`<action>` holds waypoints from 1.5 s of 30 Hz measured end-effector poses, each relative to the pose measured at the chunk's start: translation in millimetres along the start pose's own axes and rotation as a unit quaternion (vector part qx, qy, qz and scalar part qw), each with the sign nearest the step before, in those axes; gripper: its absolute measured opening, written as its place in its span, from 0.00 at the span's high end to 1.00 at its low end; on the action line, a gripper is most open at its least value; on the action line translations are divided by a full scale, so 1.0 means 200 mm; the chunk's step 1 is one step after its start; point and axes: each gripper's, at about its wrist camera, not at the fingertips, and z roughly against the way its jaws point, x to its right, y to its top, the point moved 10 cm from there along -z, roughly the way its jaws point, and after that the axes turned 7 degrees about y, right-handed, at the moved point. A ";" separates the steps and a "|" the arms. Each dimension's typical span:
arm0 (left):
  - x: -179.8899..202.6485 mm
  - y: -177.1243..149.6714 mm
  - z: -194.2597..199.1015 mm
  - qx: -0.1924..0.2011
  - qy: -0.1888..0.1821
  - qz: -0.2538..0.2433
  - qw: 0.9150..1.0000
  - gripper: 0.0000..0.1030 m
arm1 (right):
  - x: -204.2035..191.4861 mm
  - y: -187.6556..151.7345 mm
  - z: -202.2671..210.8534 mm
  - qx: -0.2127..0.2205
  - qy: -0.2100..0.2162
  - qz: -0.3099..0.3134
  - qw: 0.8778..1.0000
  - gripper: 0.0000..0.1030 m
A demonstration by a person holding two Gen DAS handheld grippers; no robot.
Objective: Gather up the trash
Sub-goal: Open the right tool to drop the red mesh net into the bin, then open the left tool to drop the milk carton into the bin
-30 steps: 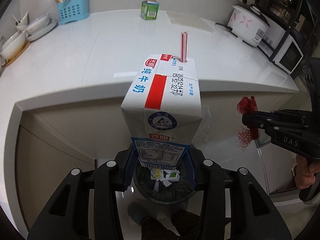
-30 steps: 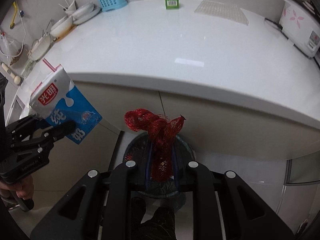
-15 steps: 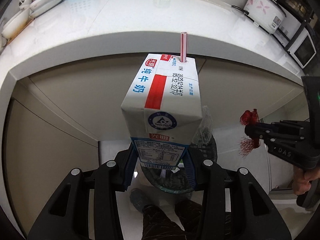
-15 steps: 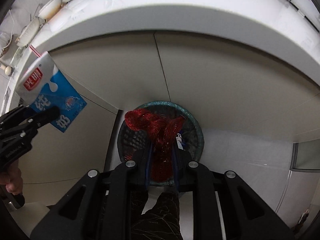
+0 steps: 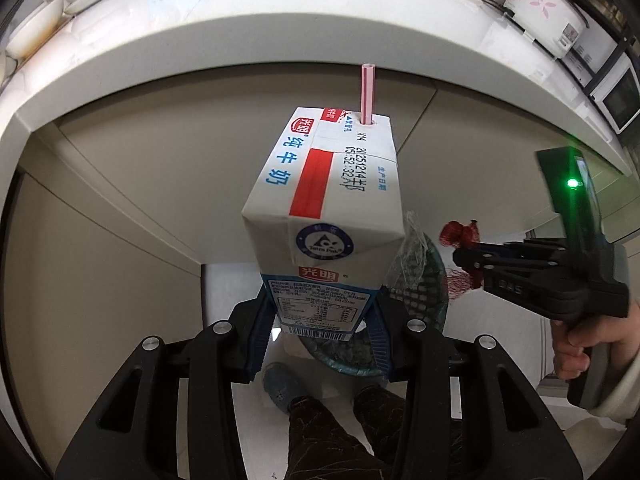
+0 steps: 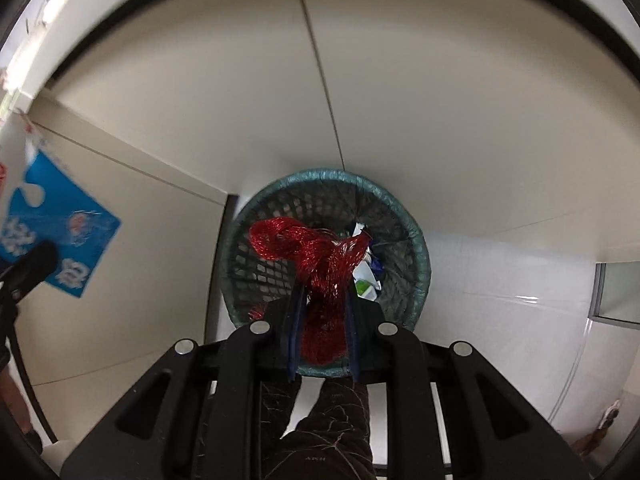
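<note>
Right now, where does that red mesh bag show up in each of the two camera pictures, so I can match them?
Left wrist view: the red mesh bag is at the right, pinched in the right gripper, beside the milk carton.
Right wrist view: it fills the centre, clamped between the jaws, over the wastebasket.
Shared landmark: the green mesh wastebasket, on the floor below the counter in both.

white-blue milk carton (image 5: 326, 216) with red stripe, pink straw (image 5: 367, 94), red mesh net (image 6: 320, 268), teal bin (image 6: 416, 240)
</note>
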 end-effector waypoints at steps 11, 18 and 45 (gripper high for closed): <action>0.02 0.04 -0.08 -0.016 0.006 0.007 1.000 0.59 | -0.01 0.00 -0.07 -0.017 -0.003 0.005 1.000 0.72; 0.04 0.02 -0.11 -0.022 0.006 0.002 1.000 0.59 | 0.00 -0.01 -0.06 -0.015 -0.008 0.005 1.000 0.36; 0.45 0.04 -0.56 -0.088 -0.024 -0.063 0.994 0.59 | 0.50 0.03 0.52 0.116 -0.058 -0.084 0.988 0.07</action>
